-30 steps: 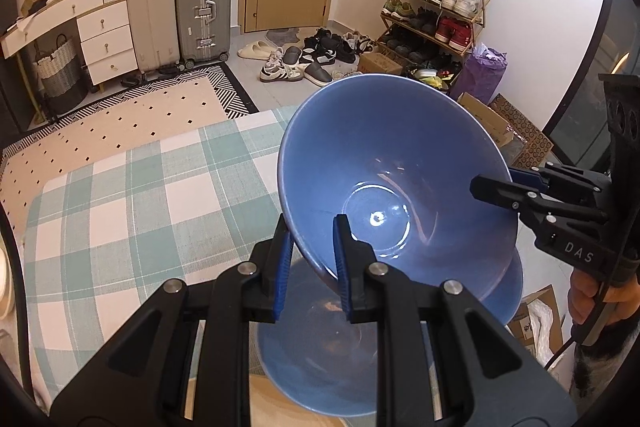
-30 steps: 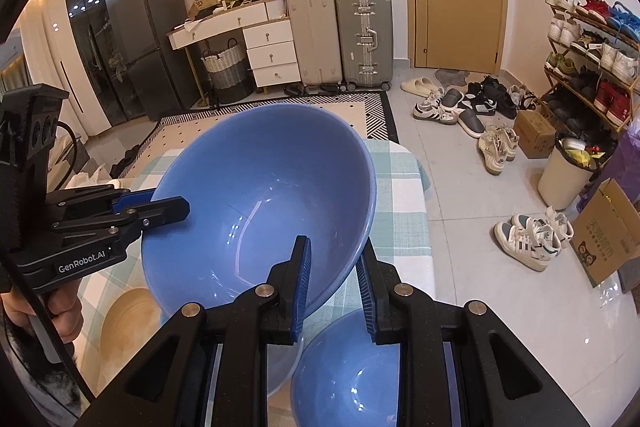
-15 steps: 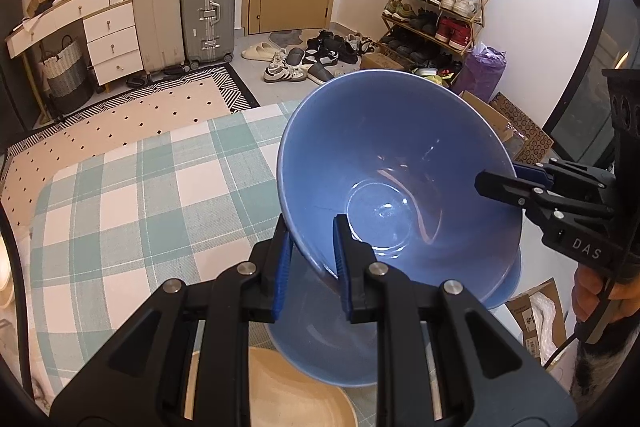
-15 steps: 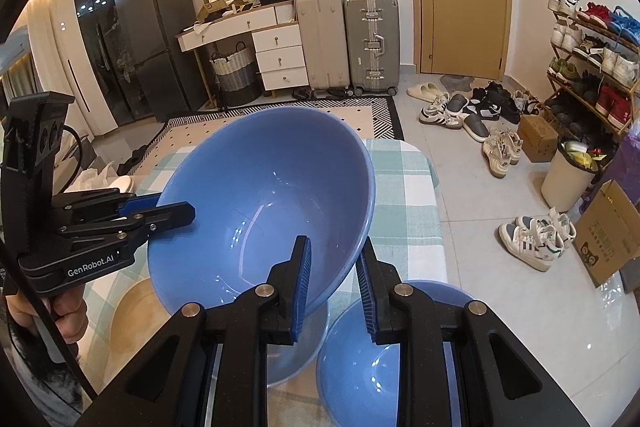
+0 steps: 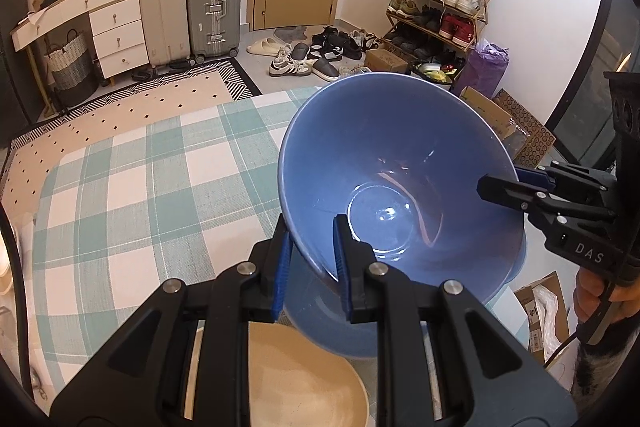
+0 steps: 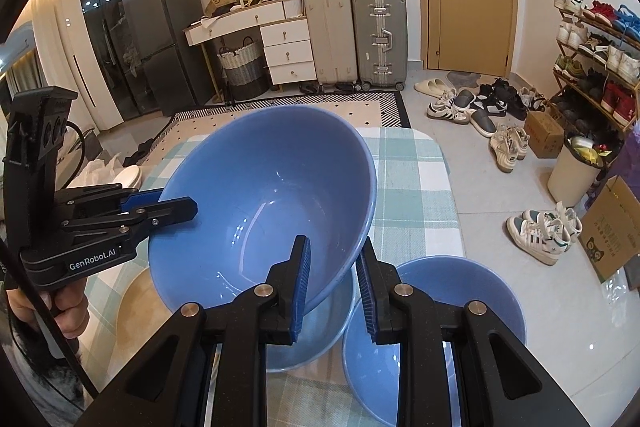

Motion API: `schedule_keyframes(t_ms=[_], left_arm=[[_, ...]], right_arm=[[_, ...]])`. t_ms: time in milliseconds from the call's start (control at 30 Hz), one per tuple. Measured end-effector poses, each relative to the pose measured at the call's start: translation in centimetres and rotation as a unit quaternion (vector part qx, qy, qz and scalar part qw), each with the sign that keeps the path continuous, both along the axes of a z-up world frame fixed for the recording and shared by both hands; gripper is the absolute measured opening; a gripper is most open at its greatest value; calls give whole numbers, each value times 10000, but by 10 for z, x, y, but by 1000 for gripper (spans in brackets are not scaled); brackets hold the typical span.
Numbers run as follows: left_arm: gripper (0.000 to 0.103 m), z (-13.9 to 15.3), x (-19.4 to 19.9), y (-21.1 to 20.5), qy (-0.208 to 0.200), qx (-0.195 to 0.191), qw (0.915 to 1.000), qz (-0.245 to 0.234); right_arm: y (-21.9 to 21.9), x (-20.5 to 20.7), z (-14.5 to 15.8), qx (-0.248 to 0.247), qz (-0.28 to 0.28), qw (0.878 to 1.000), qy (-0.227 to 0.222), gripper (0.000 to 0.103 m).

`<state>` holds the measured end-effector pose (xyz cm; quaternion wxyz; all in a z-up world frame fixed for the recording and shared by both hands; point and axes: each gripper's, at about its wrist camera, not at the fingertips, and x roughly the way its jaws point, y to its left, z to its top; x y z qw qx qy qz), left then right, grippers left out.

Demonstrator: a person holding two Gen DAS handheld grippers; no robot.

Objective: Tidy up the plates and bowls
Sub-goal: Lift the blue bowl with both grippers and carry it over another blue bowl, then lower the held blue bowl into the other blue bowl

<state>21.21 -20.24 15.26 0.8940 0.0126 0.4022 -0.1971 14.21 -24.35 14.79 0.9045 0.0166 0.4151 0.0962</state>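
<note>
A large blue bowl (image 5: 400,179) is held in the air by both grippers, one on each side of its rim; it also shows in the right wrist view (image 6: 264,203). My left gripper (image 5: 310,247) is shut on its near rim. My right gripper (image 6: 332,275) is shut on the opposite rim and shows at the right of the left wrist view (image 5: 516,187). Right under the held bowl sits a second blue bowl (image 6: 320,331) on the table. A third blue bowl (image 6: 440,311) sits to its right. A beige plate (image 5: 304,379) lies under my left gripper.
The table has a green and white checked cloth (image 5: 132,195); its right edge (image 6: 452,195) drops to the tiled floor. Beyond stand suitcases (image 6: 376,39), a shoe rack (image 5: 440,15), shoes and cardboard boxes (image 6: 612,227).
Both grippers have lifted the held bowl up and back. More of the bowls beneath and the beige plate has come into view.
</note>
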Motion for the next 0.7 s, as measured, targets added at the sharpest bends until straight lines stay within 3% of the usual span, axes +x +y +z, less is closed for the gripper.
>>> schedule_keyframes(t_ms=[700], left_arm=[[17,-47,-2,8,270,87,9996,51]], right_arm=[[7,-5,-40,139,-8,9992,382,24]])
